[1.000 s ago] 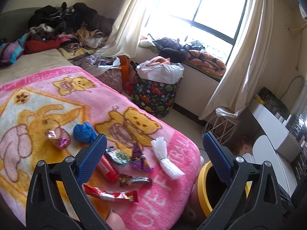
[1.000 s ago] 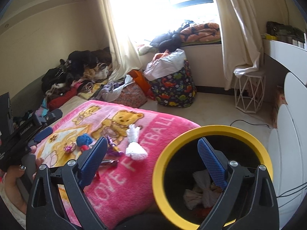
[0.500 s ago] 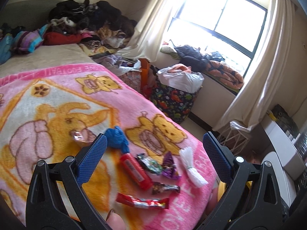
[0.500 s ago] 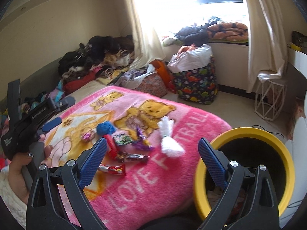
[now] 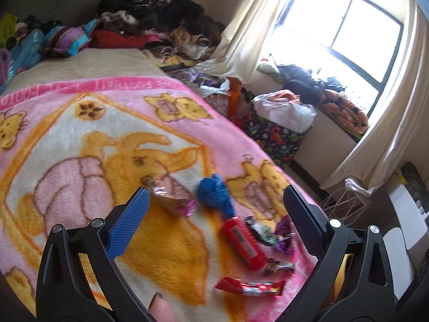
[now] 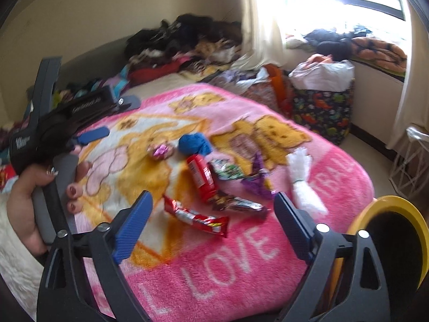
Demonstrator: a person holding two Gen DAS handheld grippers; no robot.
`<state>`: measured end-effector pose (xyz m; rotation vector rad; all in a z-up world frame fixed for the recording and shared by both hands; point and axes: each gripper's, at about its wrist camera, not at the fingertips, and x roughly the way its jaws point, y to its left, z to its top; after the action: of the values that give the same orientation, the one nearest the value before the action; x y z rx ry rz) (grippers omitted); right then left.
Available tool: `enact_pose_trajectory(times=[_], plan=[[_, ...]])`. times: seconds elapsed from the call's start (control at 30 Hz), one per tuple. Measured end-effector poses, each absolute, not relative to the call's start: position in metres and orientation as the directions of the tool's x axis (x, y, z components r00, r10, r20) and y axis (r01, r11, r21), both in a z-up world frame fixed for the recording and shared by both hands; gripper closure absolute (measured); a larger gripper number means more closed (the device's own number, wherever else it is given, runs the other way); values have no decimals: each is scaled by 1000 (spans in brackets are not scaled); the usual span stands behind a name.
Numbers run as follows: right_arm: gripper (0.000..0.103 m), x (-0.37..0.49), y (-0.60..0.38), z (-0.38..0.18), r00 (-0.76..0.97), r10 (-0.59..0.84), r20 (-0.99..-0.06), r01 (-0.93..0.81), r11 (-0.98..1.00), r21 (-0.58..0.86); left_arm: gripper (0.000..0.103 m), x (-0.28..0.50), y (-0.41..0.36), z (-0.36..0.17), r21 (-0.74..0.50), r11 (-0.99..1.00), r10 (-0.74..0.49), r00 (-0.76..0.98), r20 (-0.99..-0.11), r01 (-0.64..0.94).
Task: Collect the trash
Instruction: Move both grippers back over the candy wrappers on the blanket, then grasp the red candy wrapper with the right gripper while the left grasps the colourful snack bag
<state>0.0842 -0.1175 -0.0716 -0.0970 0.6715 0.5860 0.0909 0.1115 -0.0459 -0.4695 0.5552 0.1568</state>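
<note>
Several pieces of trash lie on the pink cartoon blanket (image 5: 80,134): a shiny pink wrapper (image 5: 173,197), a blue crumpled wad (image 5: 215,194), a red tube wrapper (image 5: 244,244), a red candy-bar wrapper (image 5: 249,287), green (image 5: 261,232) and purple (image 5: 284,234) wrappers. My left gripper (image 5: 214,220) is open and empty above them. My right gripper (image 6: 211,225) is open and empty over the red candy-bar wrapper (image 6: 197,217); a white tassel (image 6: 303,182) lies to the right. The yellow-rimmed bin (image 6: 388,241) stands at the bed's right edge.
Clothes are piled at the bed's far end (image 5: 150,24). A dinosaur-print hamper (image 6: 321,107) with a white bag stands by the window wall. A white wire stool (image 5: 340,201) is beside the curtain. The left gripper (image 6: 91,134) shows in the right wrist view.
Both grippers have swung left, away from the bin and over the trash on the blanket. The bin has slid to the right edge of the right wrist view. Both stay open.
</note>
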Motion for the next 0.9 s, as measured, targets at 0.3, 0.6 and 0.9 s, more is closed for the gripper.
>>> enact_pose_trajectory(times=[0.3,0.6,0.9], plan=[[25,98,-77,-107,554,462,-693,-631,776,12,11,104,137,-87,-394,855,14,773,-634,-339],[32,111,-46,-138,508,415,-755,-684,727,-59,15,141,153,-116,-428,817,-39,703,-710,-387],[64,126,-34,-169,461,356,-813,-687,723,-73,35,168,166,-144,-458,771,-90,637,-766,-443]])
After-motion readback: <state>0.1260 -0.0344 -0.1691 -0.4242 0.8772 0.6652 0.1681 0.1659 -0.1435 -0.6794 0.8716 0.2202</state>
